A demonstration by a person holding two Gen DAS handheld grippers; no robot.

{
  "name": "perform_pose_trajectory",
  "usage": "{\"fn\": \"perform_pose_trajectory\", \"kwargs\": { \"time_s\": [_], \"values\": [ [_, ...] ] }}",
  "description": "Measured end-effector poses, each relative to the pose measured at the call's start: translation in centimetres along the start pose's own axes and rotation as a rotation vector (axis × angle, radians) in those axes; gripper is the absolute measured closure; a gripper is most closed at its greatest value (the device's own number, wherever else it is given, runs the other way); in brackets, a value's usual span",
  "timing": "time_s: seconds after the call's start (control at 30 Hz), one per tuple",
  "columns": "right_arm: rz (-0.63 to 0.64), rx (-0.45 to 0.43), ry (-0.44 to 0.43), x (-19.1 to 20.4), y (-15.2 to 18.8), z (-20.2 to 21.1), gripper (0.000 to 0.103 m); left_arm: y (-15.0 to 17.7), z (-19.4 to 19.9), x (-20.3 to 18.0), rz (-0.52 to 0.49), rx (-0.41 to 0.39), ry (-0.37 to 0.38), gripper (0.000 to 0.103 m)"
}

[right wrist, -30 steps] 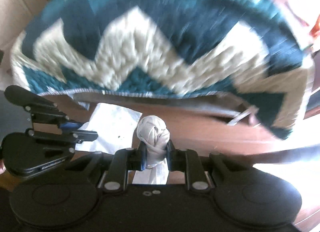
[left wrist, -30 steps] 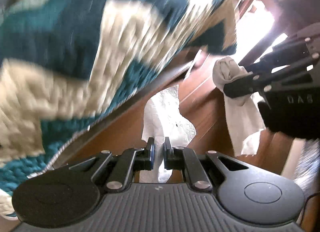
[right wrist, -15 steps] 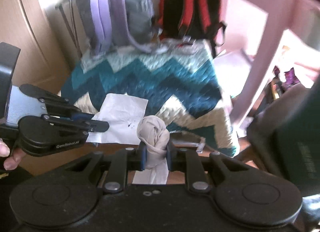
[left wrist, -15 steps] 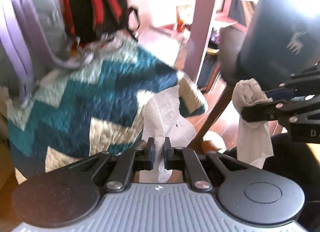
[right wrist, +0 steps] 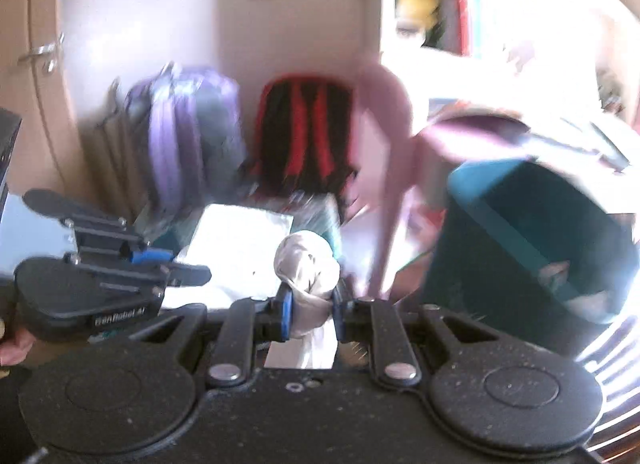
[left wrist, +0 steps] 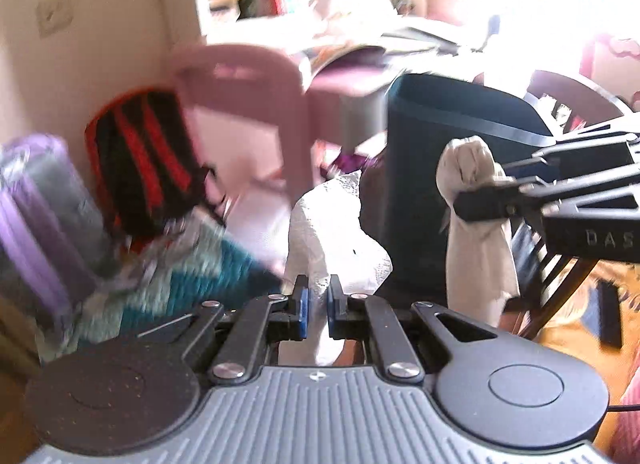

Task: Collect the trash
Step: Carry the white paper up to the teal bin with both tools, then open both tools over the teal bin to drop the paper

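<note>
Both views motion-blurred. Shelf contents (right wrist: 448, 20) at 1 o'clock unreadable; window side washed out white. Dark bin (right wrist: 532, 240) at 3 o'clock: interior smeared, contents possibly paper. Knotted cloth (right wrist: 308, 276): lower end hidden behind gripper body. Right gripper (left wrist: 484, 200) cut off at right edge.

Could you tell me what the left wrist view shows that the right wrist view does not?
Only the left wrist view shows the wooden chair behind the right gripper. Only the right wrist view shows the door handle and the dark bin's open inside. Both show the left gripper shut on the white paper towel, the right gripper shut on the knotted grey cloth, and the red-and-black backpack.
</note>
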State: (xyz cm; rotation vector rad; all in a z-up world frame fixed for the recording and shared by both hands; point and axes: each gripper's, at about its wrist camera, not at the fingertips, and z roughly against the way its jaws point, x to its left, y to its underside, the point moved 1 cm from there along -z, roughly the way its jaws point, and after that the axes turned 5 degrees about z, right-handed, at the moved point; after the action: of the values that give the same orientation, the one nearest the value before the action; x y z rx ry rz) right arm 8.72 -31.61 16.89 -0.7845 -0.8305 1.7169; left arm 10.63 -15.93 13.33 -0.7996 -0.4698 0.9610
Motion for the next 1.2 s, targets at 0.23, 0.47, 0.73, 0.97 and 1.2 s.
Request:
{"fn": "perform_pose_trajectory", "kwargs": {
  "time_s": [0.23,0.47,0.73,0.97,1.2],
  "values": [
    [-0.051,-0.124,0.146,-6.2,-2.8,3.8,0.085,-7.2,1.1,-5.0,-0.023,-0.102,0.069,0.095],
    [-0.116,-0.167,0.296,-12.8,-3.6,4.1,0.085,-13.7,-1.1,-9.9,-0.045,-0.156,0.065,0.094],
    [-0.191,-0.114,0.366,-19.1,-1.7,0.4,0.083,-17.0,-9.1,-13.4,-0.027,-0.052,0.075,0.094],
    [-0.19,-0.021,0.333,-20.5,0.1,-3.9,0.078,-16.3,-15.5,-14.8,-0.05,0.067,0.065,0.094],
    [-0.206,0.053,0.313,-21.1,1.7,-5.7,0.07,-15.0,-19.0,-15.0,-0.051,0.157,0.077,0.094]
  ]
}}
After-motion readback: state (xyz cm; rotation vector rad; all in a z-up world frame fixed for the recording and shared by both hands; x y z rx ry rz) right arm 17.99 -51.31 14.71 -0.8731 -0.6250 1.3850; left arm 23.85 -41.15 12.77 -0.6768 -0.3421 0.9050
